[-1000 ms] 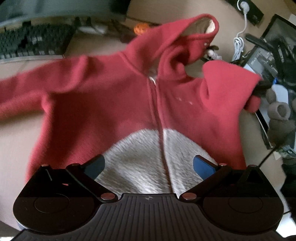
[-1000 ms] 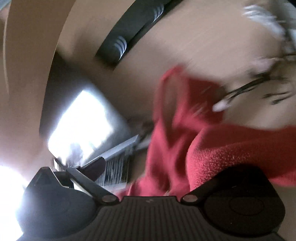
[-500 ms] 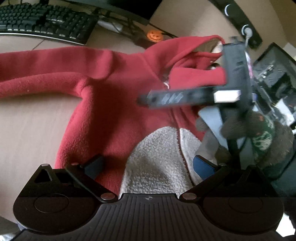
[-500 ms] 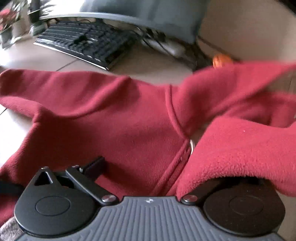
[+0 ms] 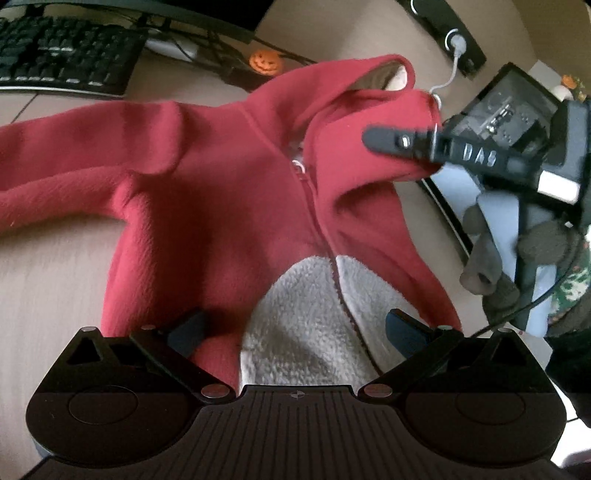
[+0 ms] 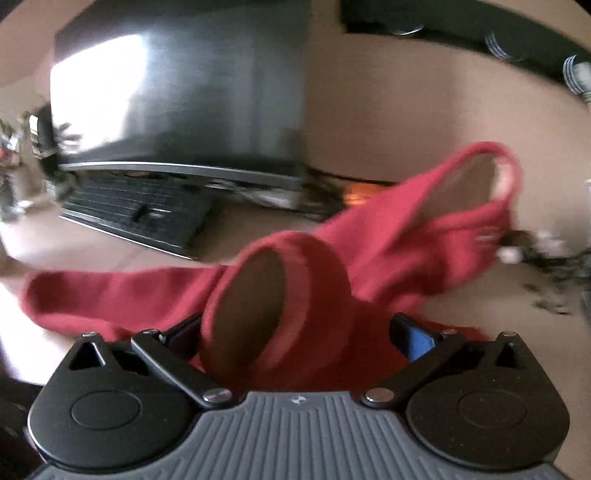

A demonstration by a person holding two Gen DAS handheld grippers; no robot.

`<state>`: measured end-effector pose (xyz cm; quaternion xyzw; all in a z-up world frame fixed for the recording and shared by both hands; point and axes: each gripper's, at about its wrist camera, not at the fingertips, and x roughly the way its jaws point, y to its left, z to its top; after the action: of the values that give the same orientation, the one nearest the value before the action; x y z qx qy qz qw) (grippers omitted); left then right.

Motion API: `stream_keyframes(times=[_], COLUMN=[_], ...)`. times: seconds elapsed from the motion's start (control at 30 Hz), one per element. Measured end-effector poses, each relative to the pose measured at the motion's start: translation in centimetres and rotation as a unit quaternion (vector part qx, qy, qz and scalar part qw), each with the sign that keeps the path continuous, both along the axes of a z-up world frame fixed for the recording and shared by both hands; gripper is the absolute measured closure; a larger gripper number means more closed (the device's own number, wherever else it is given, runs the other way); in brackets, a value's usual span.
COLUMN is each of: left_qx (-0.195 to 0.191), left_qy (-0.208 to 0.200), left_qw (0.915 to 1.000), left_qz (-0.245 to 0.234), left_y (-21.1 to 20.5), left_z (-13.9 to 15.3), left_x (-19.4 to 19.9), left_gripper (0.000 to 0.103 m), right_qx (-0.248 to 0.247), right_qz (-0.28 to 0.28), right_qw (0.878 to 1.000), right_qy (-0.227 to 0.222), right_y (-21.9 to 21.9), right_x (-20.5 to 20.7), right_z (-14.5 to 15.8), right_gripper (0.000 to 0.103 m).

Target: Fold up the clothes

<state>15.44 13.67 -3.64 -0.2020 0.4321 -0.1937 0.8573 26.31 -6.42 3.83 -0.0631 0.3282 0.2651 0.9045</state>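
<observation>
A red fleece hooded jacket [image 5: 221, 206] with a cream belly panel [image 5: 306, 314] lies front-up on the tan desk. Its left sleeve [image 5: 74, 158] stretches out to the left. My left gripper [image 5: 295, 332] is open, hovering over the jacket's lower part, holding nothing. In the left wrist view my right gripper [image 5: 406, 144] reaches in from the right over the right sleeve [image 5: 388, 122], which is folded in over the chest. In the right wrist view the sleeve cuff [image 6: 277, 306] lies between the wide-apart fingers of my right gripper [image 6: 295, 332]; the hood [image 6: 461, 206] stands behind.
A black keyboard [image 5: 62, 55] and a monitor [image 6: 177, 85] sit at the back left. A small orange pumpkin [image 5: 264, 61] and cables lie behind the hood. A power strip [image 5: 443, 29] is on the wall. A black box [image 5: 509, 107] and stuffed toys [image 5: 517, 251] crowd the right.
My right gripper carried the right sleeve inward over the chest, opened its jaws, and has pulled back to the right. The left gripper stayed open over the hem.
</observation>
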Motion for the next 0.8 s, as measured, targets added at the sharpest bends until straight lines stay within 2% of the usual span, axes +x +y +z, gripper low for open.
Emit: stream_keyframes(times=[0.07,0.13,0.27,0.37,0.5,0.6,0.7,0.8], left_qx=[0.004,0.009,0.011,0.004,-0.004,-0.005,-0.005,-0.023], left_qy=[0.002,0.004,0.007,0.014,-0.002,-0.024,-0.021,0.004], left_qw=[1.0000,0.9999,0.9999,0.9999,1.0000,0.9997,0.9998,0.9992], left_qz=[-0.005,-0.008,-0.004,0.006,-0.001,-0.004,0.006,0.033], left_y=[-0.1,-0.1,0.0,0.0,-0.3,-0.4,-0.3,-0.2], left_z=[0.0,-0.1,-0.3,-0.4,0.4,0.8,-0.1,-0.9], left_x=[0.0,-0.2,-0.3,0.0,1.0,3.0,6.0,8.9], left_gripper=[0.000,0.000,0.000,0.000,0.000,0.000,0.000,0.000], right_qx=[0.014,0.007,-0.044,-0.091,-0.089,-0.112,-0.125,-0.138], right_qz=[0.015,0.016,0.013,-0.022,-0.107,-0.135,-0.096,-0.053], right_qw=[1.000,1.000,0.998,0.994,0.990,0.985,0.987,0.989], right_qy=[0.006,-0.010,-0.047,-0.058,-0.020,-0.007,-0.002,0.000], right_y=[1.6,2.8,1.8,-1.8,-9.8,-12.9,-12.3,-10.1], right_x=[0.5,0.7,-0.1,-1.0,-2.3,-3.1,-3.4,-2.8], right_z=[-0.2,-0.2,0.3,-0.1,-0.6,-1.9,-3.2,-4.9], right_gripper=[0.000,0.000,0.000,0.000,0.000,0.000,0.000,0.000])
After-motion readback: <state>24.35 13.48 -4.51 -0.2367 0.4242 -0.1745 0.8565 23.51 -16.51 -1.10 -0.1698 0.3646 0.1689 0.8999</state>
